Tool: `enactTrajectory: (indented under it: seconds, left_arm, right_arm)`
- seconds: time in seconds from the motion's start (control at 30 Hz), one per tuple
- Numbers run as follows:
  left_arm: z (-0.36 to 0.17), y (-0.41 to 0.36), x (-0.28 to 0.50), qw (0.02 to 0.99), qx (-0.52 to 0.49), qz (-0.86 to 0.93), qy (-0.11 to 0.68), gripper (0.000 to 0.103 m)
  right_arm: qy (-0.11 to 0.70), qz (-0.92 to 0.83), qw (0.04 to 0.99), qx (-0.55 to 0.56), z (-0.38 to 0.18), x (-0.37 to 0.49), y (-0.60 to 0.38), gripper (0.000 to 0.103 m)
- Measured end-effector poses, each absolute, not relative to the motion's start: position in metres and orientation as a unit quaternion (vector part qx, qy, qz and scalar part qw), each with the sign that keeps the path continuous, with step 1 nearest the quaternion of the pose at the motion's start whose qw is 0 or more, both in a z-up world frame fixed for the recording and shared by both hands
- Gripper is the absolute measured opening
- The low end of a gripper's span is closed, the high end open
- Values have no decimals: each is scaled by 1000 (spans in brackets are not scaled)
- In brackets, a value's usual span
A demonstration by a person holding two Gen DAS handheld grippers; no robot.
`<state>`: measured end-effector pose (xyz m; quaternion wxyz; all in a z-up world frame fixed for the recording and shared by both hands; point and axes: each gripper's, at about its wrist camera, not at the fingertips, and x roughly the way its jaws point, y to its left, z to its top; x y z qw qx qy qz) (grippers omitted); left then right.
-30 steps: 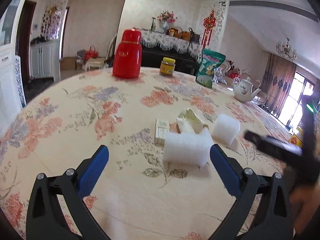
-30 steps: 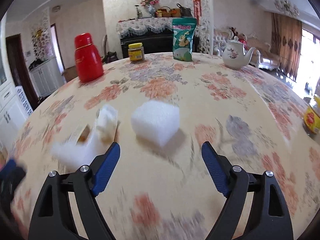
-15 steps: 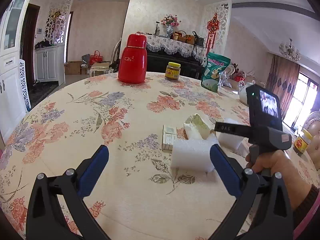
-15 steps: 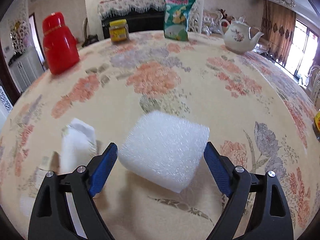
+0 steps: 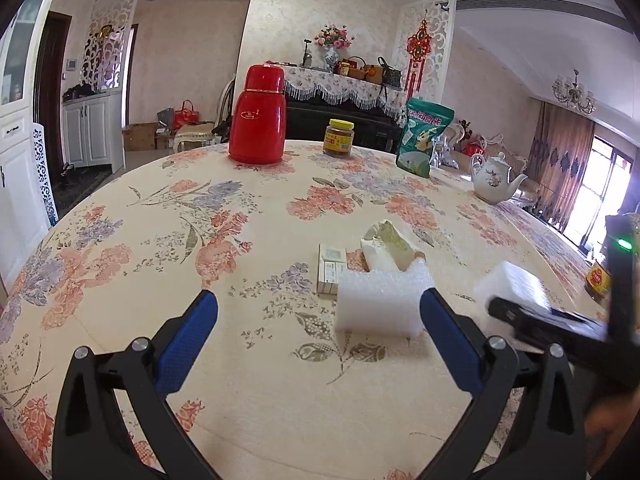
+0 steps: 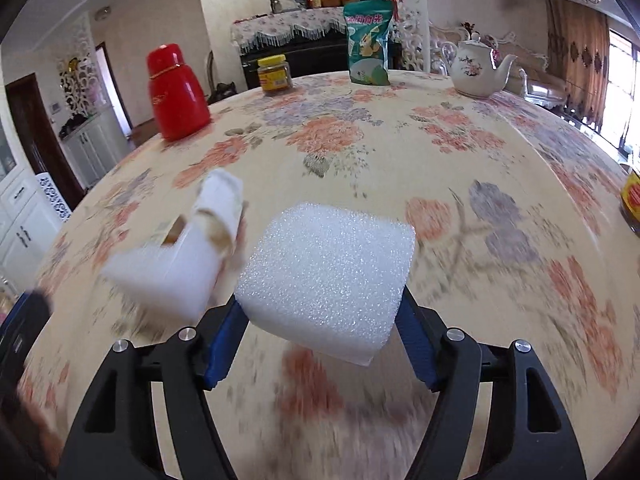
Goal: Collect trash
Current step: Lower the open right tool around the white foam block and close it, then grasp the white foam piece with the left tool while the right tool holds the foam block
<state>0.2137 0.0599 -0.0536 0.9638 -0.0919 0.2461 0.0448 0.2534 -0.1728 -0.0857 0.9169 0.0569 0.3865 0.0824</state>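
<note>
My right gripper is shut on a white foam block and holds it just above the floral tablecloth; the block also shows in the left wrist view. A second white foam block lies on the table beside my open, empty left gripper, close to its right finger; it also shows in the right wrist view. Behind it lie a crumpled white paper packet and a small flat carton.
At the far side of the table stand a red thermos, a yellow-lidded jar, a green snack bag and a white teapot. A jar sits at the right edge.
My right gripper closed on the foam block and lifted it slightly off the table. My left gripper stayed open and shifted slightly towards the other block.
</note>
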Motion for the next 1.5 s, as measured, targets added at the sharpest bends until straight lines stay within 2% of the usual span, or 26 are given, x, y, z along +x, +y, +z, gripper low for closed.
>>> enactTrajectory:
  seconds: [0.37, 0.6, 0.77, 0.9, 1.13, 1.5]
  left_arm:
    - [-54, 48, 212, 966, -64, 29, 249, 98]
    - [-57, 49, 217, 962, -70, 38, 262, 98]
    - [-58, 39, 225, 950, -81, 24, 299, 98]
    - [-60, 21, 231, 947, -45, 25, 318, 98]
    - [-78, 14, 257, 928, -69, 25, 365, 98]
    - [-87, -13, 310, 918, -32, 55, 391, 97]
  right_arm:
    - [342, 79, 930, 106, -71, 188, -208, 67]
    - [332, 96, 931, 115, -74, 183, -214, 67]
    - [322, 87, 934, 127, -69, 179, -225, 67]
    - [325, 66, 932, 148, -73, 183, -239, 67]
    - [313, 64, 934, 160, -68, 180, -244, 67]
    - [308, 63, 935, 163, -67, 179, -245, 67]
